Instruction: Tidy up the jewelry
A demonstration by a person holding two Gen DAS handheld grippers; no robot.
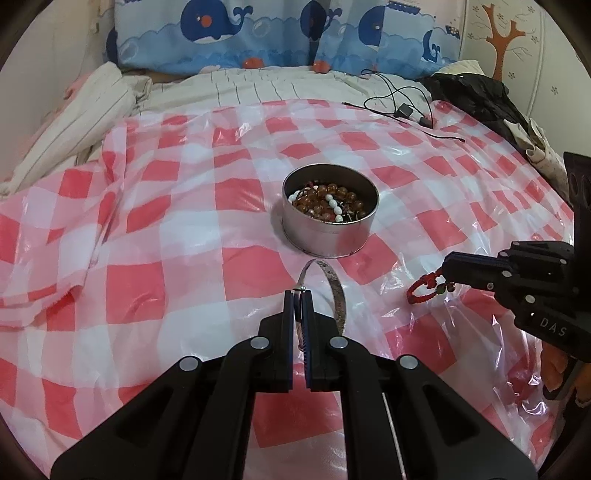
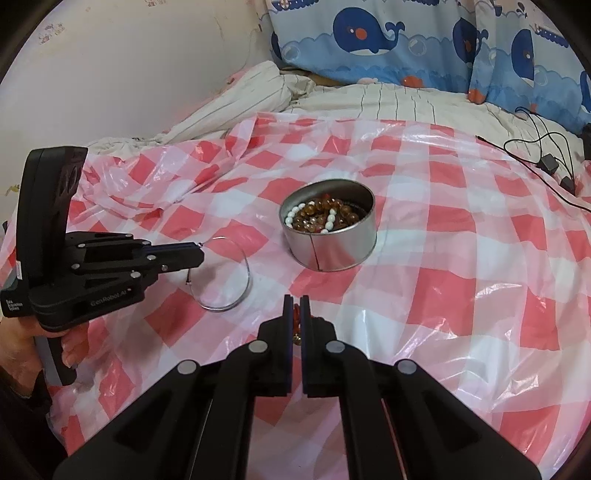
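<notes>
A round metal tin stands mid-cloth, holding amber and white bead bracelets. My left gripper is shut on a thin silver bangle, which hangs just in front of the tin, low over the cloth. My right gripper is shut on a red cord bracelet with small beads, to the right of the bangle and short of the tin.
A red-and-white checked plastic sheet covers the bed. Whale-print pillows lie at the back. Black cables with a plug and dark clothing sit far right. A striped blanket is bunched at the left.
</notes>
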